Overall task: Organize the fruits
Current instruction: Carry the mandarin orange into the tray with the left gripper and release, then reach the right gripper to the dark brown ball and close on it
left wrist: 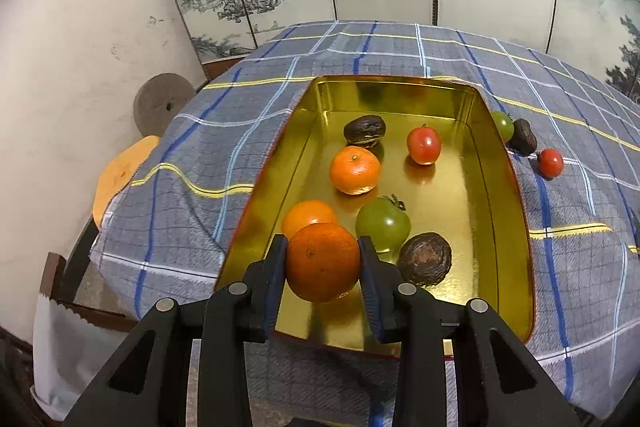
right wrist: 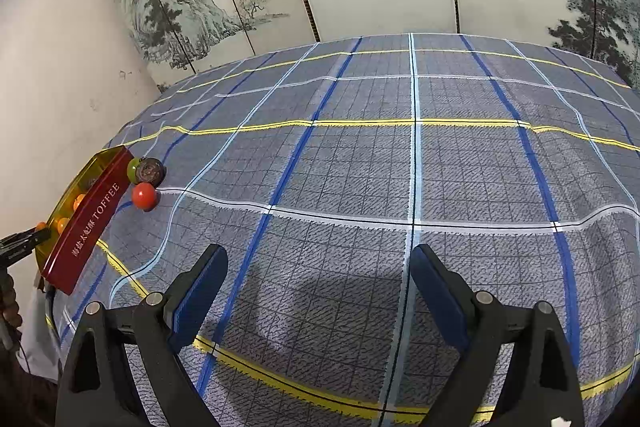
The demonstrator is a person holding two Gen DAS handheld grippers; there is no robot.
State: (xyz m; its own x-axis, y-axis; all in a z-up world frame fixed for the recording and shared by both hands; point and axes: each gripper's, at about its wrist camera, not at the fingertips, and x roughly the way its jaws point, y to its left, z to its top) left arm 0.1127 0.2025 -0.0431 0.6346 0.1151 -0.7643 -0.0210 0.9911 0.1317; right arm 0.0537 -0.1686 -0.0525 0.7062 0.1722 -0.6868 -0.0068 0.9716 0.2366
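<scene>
A plaid tablecloth (right wrist: 400,167) carries a gold tin (left wrist: 496,187) already holding six fruits. The left gripper (left wrist: 323,259) clamps an orange (left wrist: 322,261) over the tin's near end — probably about to release it. Outside the tin's right wall wait a dark fruit (left wrist: 525,137), green tomato (left wrist: 503,125) and red tomato (left wrist: 550,163). Only the right wrist view shows the tin's red lettered side — and the right gripper (right wrist: 318,263), wide open, empty.

Table draped in grey-blue plaid cloth with yellow, white and blue stripes (right wrist: 400,167). Near the left edge: open rectangular gold-lined tin with red outer wall (left wrist: 500,163). Just beside its right wall, on the cloth: small green tomato (left wrist: 503,125), wrinkled dark brown fruit (left wrist: 524,137), small red tomato (left wrist: 550,163). Cloth rumpled there.
</scene>
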